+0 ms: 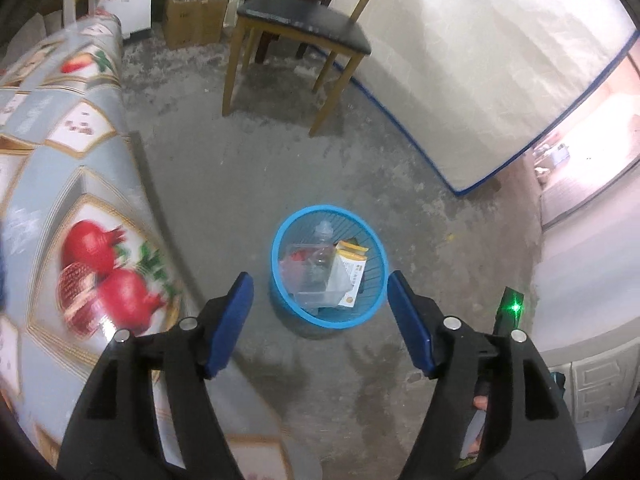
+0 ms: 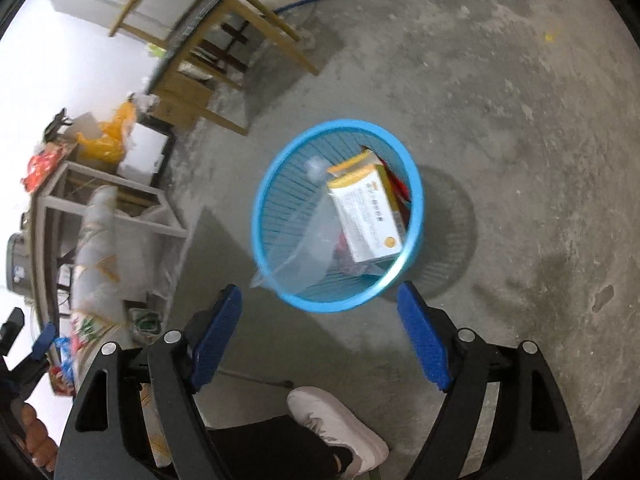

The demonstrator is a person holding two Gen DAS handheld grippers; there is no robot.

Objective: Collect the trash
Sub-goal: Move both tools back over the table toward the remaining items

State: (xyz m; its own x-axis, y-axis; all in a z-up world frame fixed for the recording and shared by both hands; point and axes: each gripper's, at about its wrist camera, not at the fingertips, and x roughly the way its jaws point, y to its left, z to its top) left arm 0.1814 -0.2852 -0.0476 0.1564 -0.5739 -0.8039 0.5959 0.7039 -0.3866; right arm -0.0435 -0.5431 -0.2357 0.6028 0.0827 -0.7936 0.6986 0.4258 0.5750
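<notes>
Right gripper [image 2: 320,336] open above trash-filled blue basket [image 2: 276,184].

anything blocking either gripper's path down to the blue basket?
Nothing visible. The left gripper and right gripper are both open and empty above bare concrete floor, with the blue basket straight ahead. The clothed table sits off to the side.

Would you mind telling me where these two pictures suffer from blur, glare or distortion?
Left wrist view: the tablecloth smears with motion blur, the doorway at right is overexposed pink, and the mattress edge bows from the fisheye. Right wrist view: the wall at left is blown out white, the shelf clutter is blurred, while the blue basket and its shadow stay fairly sharp.
</notes>
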